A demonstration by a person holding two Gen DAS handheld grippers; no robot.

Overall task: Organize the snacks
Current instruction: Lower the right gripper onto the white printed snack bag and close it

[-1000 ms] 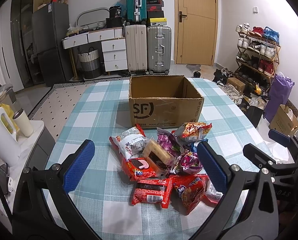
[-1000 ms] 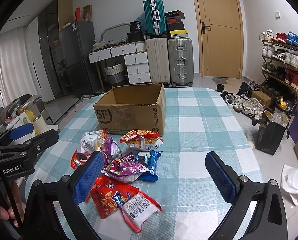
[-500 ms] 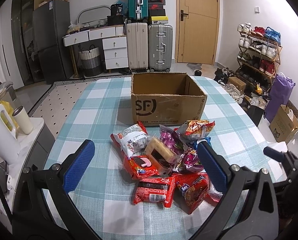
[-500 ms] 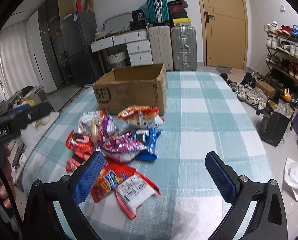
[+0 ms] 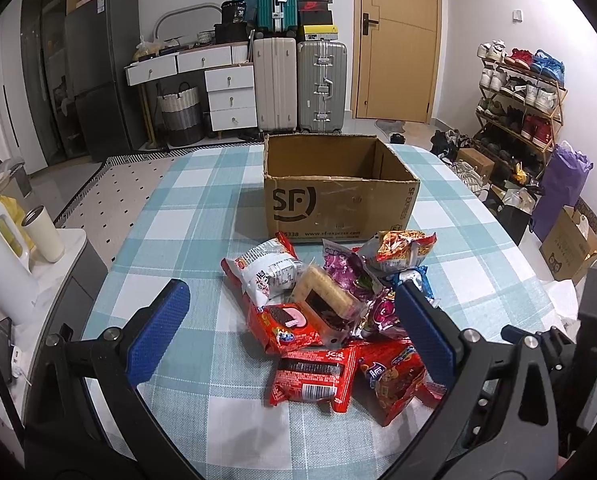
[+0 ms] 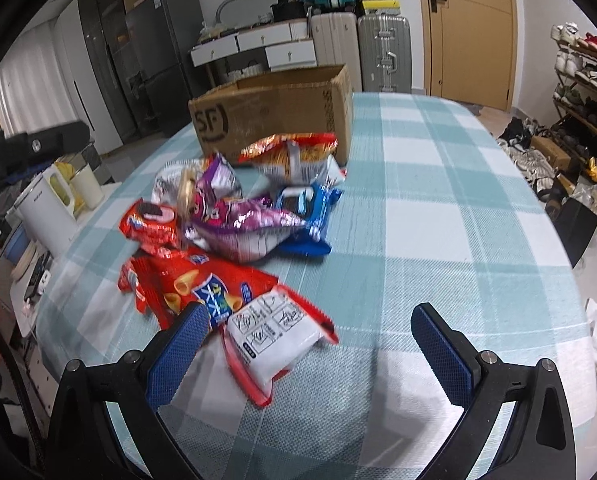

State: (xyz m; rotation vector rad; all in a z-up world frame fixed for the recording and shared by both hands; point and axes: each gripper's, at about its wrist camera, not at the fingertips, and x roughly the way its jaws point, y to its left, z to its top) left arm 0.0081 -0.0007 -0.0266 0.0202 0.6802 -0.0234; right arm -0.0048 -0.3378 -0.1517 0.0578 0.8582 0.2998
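indoor room under even, fairly bright overhead light. both views are round fisheye pictures with black corners; straight lines bow toward the edges. the left wrist view is sharp. the cardboard box [image 5: 338, 192] casts a soft shadow to its left on the checked tablecloth [image 5: 186, 216]. the right wrist view is smeared by motion blur, strongest on the snack packets [image 6: 238, 216]. foil wrappers show small glare spots.

My left hand-held gripper [image 5: 292, 330] hangs spread wide over the snack pile [image 5: 334, 312] on the table [image 5: 170, 224], with the open cardboard box [image 5: 338, 188] just beyond.
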